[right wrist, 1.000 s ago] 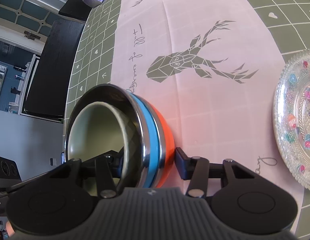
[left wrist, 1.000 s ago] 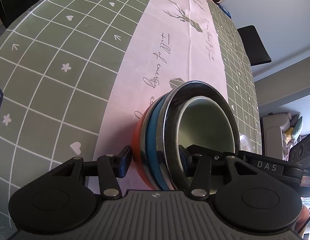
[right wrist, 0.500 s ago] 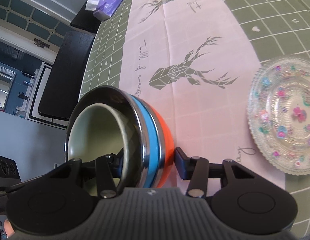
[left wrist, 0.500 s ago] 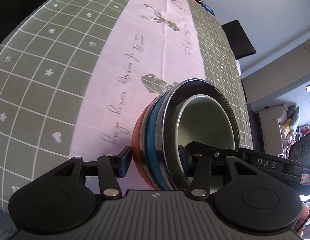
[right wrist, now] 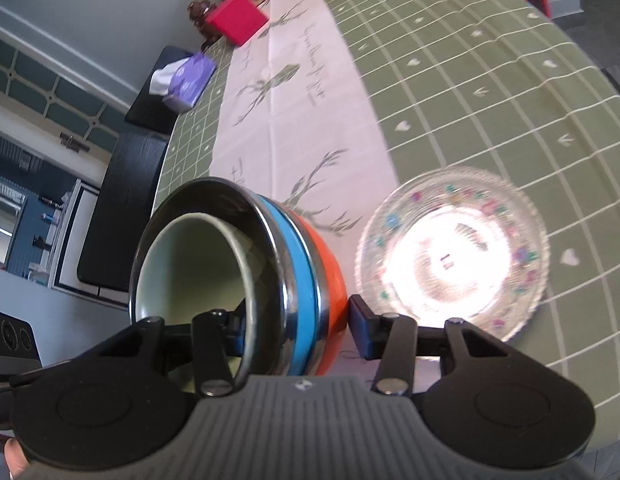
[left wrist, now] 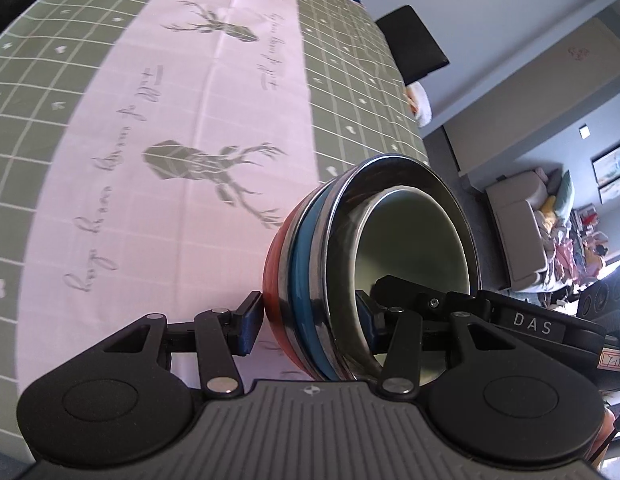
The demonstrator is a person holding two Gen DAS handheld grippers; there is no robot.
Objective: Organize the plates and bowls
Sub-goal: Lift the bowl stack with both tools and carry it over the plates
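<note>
**Two grippers, one tilted stack of bowls**

Four nested bowls point(left wrist: 374, 264) hang above the tablecloth point(left wrist: 49, 128), carried between both tools. The left gripper point(left wrist: 310, 320) is clamped across one side of the stack, one finger against the orange outer wall and the other inside the pale green inner bowl. The right gripper point(right wrist: 297, 320) clamps the opposite side the same way.

Judging by the steep tilt, the main risk is the inner bowls sliding out: the stack's mouth faces sideways, and only the pinch across the nested walls keeps the green and steel bowls seated. If the two hands drift apart or twist unevenly, one grip could slip off the smooth rim and the stack would swing or drop.

A glass plate point(right wrist: 454, 252) with flower specks lies on the table just beside the stack, and a careless descent could knock its edge.

Nesting runs orange, steel, blue, steel, then green innermost; the green bowl looks empty, and so does the plate.
</note>
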